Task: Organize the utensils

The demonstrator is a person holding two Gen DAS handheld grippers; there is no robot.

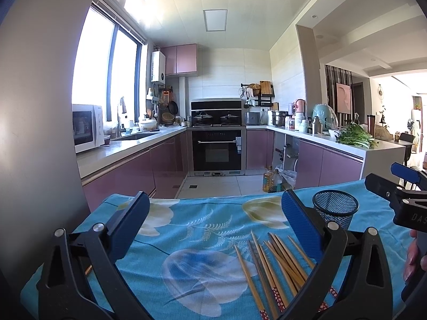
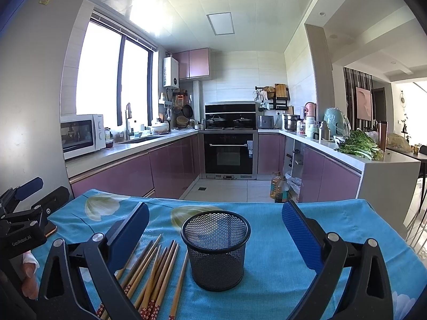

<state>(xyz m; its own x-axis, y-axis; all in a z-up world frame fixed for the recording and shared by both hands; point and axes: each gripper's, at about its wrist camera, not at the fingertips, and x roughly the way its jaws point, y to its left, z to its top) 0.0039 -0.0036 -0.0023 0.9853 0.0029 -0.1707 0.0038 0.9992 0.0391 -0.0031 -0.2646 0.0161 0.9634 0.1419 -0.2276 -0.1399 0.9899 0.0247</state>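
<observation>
A blue flowered tablecloth (image 2: 347, 226) covers the table. The left gripper (image 1: 216, 213) and the right gripper (image 2: 216, 218) both have jaws wide apart and hold nothing. A black mesh cup (image 2: 216, 250) stands upright between the right jaws. Wooden chopsticks (image 2: 157, 272) lie loose at its 9 o'clock side.

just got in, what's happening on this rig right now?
A person holds a gripper in each hand over a table with a blue floral cloth. The left gripper and right gripper are both open and hold nothing. A loose pile of wooden chopsticks lies flat on the cloth, beside an upright black mesh cup that looks empty. No chopstick has gone into the cup yet.
</observation>
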